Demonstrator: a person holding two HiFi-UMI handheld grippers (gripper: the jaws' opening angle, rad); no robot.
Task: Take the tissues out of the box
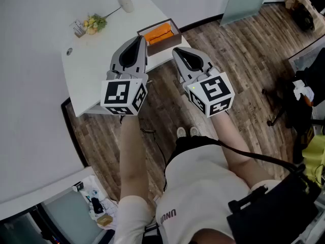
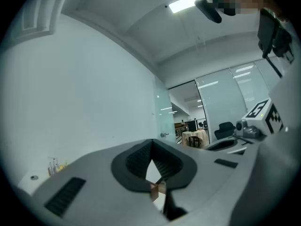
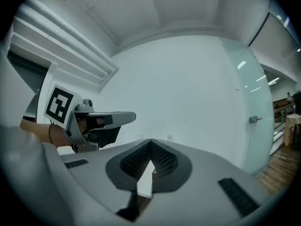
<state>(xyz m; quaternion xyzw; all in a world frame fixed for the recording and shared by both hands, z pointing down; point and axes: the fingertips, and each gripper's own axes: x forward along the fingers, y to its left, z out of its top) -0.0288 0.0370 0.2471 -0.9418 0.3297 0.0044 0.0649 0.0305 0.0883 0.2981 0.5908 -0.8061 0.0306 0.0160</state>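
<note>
Head view showed the brown box [image 1: 158, 34] at the near edge of the white bench [image 1: 96, 65], open on top over an orange pack [image 1: 158, 32] that was probably the tissues, though no loose sheet could be made out. The left hand-held gripper [image 1: 140, 38] hovered at the box's near-left corner. The right hand-held gripper [image 1: 175, 51] hung just near-right of the box, over the wood floor [image 1: 238, 50]. A sprig of yellow flowers [image 1: 94, 23] lay well to the far left of the box. Left gripper view showed the left hand-held gripper [image 2: 152, 145] with its ribbed pads together and nothing between them; a brown scrap below the tips was likely the box. Right gripper view showed the right hand-held gripper [image 3: 150, 146] likewise closed and empty. The step in hand looked like the approach. To do it well, one gripper would need to part its jaws before coming down over the box. It should then pinch the top layer near its middle, not the cardboard wall, and lift straight up. Meanwhile the other would press on a wall so the box neither rose nor slid off the bench edge.
</note>
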